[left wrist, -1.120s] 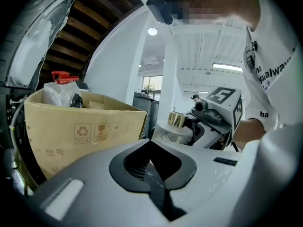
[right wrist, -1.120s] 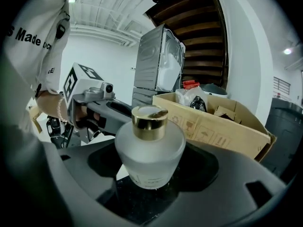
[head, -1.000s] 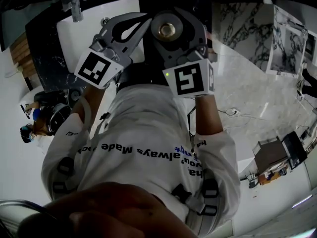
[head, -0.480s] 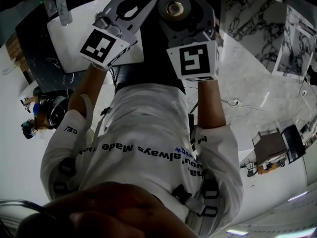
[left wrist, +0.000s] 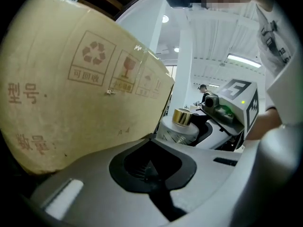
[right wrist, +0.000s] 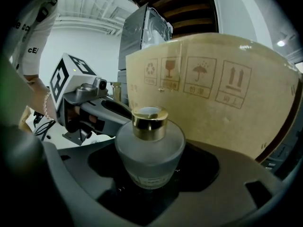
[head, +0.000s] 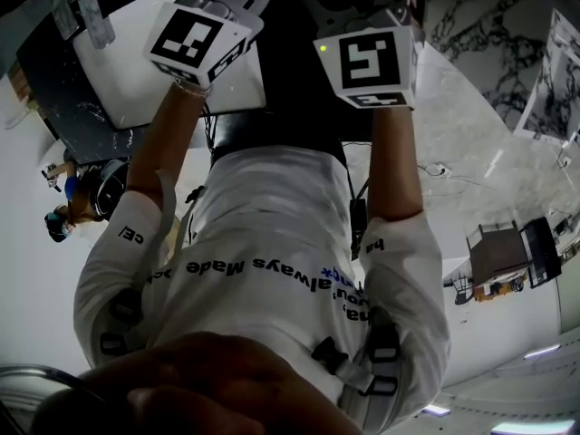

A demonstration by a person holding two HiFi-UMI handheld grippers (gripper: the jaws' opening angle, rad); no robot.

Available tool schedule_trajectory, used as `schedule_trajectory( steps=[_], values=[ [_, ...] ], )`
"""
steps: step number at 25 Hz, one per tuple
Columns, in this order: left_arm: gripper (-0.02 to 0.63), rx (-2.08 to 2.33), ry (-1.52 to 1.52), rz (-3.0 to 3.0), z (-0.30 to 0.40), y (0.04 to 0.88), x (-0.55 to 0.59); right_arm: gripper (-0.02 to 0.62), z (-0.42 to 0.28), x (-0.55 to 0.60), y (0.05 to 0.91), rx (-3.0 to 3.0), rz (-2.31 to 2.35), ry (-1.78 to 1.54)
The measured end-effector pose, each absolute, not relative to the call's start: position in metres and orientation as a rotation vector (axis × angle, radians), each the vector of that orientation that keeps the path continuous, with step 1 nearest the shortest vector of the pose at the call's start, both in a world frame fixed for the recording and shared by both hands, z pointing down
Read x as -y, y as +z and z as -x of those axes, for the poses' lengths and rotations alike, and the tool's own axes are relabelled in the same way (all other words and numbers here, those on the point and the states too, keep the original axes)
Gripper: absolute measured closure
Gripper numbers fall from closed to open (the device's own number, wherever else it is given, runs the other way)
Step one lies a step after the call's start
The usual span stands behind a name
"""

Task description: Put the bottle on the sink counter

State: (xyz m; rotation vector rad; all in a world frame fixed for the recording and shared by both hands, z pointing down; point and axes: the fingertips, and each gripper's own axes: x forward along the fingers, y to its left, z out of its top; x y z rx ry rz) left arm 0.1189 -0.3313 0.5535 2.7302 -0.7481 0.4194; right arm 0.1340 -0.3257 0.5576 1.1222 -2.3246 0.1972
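Observation:
A frosted glass bottle (right wrist: pixel 149 150) with a gold cap stands upright between the grey jaws of my right gripper (right wrist: pixel 149 176), which is shut on it. From the left gripper view the same bottle (left wrist: pixel 179 126) shows just beyond my left gripper (left wrist: pixel 151 167), whose jaws meet with nothing between them. In the head view both marker cubes, left (head: pixel 195 42) and right (head: pixel 370 62), are raised side by side at the top edge, over the white sink basin (head: pixel 127 75) set in a dark counter (head: pixel 59 102).
A tan cardboard box (right wrist: pixel 213 89) with printed handling symbols looms close beside both grippers, also filling the left gripper view (left wrist: pixel 80 89). A chrome faucet (head: pixel 88 14) stands at the basin's far left. Marble floor (head: pixel 471 134) lies to the right.
Both grippers have moved together toward the top of the head view, out over the basin, so their jaws now leave the frame. The bottle stays held in the right gripper.

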Motion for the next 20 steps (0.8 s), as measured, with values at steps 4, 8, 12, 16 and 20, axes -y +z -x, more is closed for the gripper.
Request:
schedule_trajectory(
  steps=[4,8,12,16,20],
  values=[
    [0.603,0.753,0.450,-2.695,-0.122,0.577,0.339,0.262,-0.137,0.333,0.580,2.306,-1.119,0.229],
    [0.603,0.773,0.456,-2.663,-0.122,0.593,0.347,0.262,-0.139,0.340,0.596,2.316,-1.120,0.247],
    [0.603,0.796,0.461,-2.646,-0.122,0.601,0.353,0.262,-0.139,0.346,0.603,2.319,-1.110,0.230],
    [0.603,0.814,0.470,-2.628,-0.121,0.608,0.359,0.262,-0.139,0.352,0.609,2.304,-1.099,0.217],
    [0.603,0.835,0.480,-2.618,-0.119,0.611,0.363,0.262,-0.138,0.355,0.613,2.310,-1.093,0.218]
  ],
)
